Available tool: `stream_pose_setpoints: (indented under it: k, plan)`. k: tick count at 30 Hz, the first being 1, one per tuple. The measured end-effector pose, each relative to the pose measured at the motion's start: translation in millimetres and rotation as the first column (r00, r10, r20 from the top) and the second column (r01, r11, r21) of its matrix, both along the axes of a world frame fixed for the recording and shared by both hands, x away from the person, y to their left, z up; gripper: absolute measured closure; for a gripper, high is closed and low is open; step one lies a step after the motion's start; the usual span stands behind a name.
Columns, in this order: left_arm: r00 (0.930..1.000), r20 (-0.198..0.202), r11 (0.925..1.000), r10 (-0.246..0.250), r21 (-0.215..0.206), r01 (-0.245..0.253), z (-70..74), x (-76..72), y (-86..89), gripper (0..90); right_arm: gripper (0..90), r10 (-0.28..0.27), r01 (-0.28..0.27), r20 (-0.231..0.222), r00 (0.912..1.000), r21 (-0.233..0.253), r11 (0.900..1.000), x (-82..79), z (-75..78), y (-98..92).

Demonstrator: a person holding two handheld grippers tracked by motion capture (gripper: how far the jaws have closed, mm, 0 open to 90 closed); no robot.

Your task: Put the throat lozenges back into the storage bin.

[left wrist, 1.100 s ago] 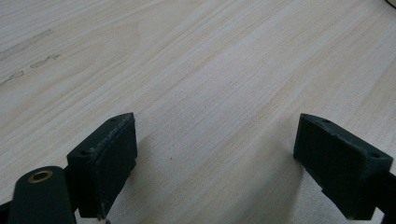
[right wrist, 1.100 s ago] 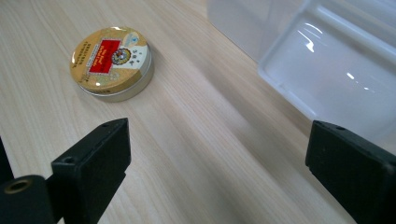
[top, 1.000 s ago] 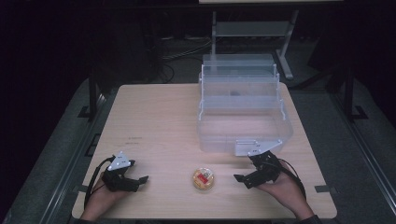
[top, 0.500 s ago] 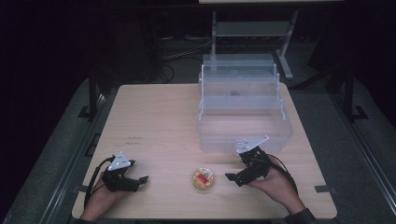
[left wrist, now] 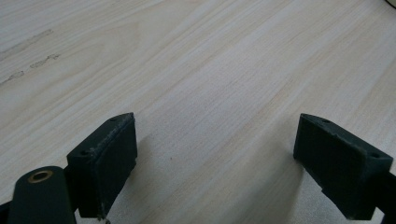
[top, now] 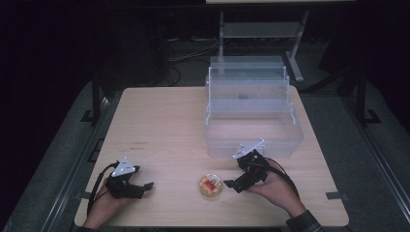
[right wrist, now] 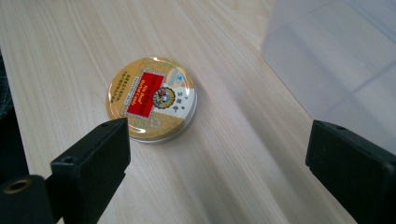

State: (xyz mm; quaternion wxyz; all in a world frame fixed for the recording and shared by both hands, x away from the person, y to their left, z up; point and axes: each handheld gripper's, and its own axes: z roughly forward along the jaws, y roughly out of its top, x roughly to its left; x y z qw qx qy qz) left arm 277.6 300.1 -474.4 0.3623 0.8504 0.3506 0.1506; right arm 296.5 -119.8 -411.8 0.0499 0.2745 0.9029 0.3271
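The right gripper (top: 232, 183), jaws spread wide and holding nothing, hovers low over the table (top: 164, 125) with the round gold tin (top: 211, 185) lying flat just ahead beside its left jaw, the clear plastic box (top: 251, 121) close behind, and the left gripper (top: 145, 186), likewise spread, well apart.

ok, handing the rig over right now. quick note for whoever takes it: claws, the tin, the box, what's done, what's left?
Right claw: open, holding nothing, aimed at the round tin, jaws not yet around it.
Left claw: open, holding nothing, low over bare table at the near left.
Tin: flat on the table near the front edge, lid on, untouched, just left of the right claw.
Clear tiered box: open, behind the right claw.
Done: nothing gripped yet.
Left: probably close the right claw on the tin and move it, likely into the box.
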Motion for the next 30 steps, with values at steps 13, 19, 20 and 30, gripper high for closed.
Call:
stream_pose_setpoints:
  k: [13, 19, 20, 30]
  plan:
    - [1.0000, 0.000, 1.0000, 0.000, 0.000, 0.000, 0.0, 0.0, 0.0, 12.5, 6.1, 0.058, -0.059, -0.009, 0.9983, -0.028, 0.998, 2.7, -5.0, 23.1]
    - [1.0000, 0.000, 1.0000, 0.000, 0.000, 0.000, 0.0, 0.0, 0.1, 12.5, 6.1, 0.081, -0.082, -0.013, 0.9966, -0.032, 0.996, 2.6, -7.5, 32.8]
    - [1.0000, 0.000, 1.0000, 0.000, -0.001, 0.000, 0.0, 0.0, 0.0, 12.5, 6.1, 0.088, -0.088, -0.013, 0.9960, -0.036, 0.995, 2.8, -7.9, 34.4]
    - [1.0000, -0.001, 1.0000, 0.000, -0.002, 0.000, 0.0, 0.0, 0.1, 12.5, 6.2, 0.134, -0.135, -0.019, 0.9908, -0.059, 0.989, 2.0, -13.3, 52.2]
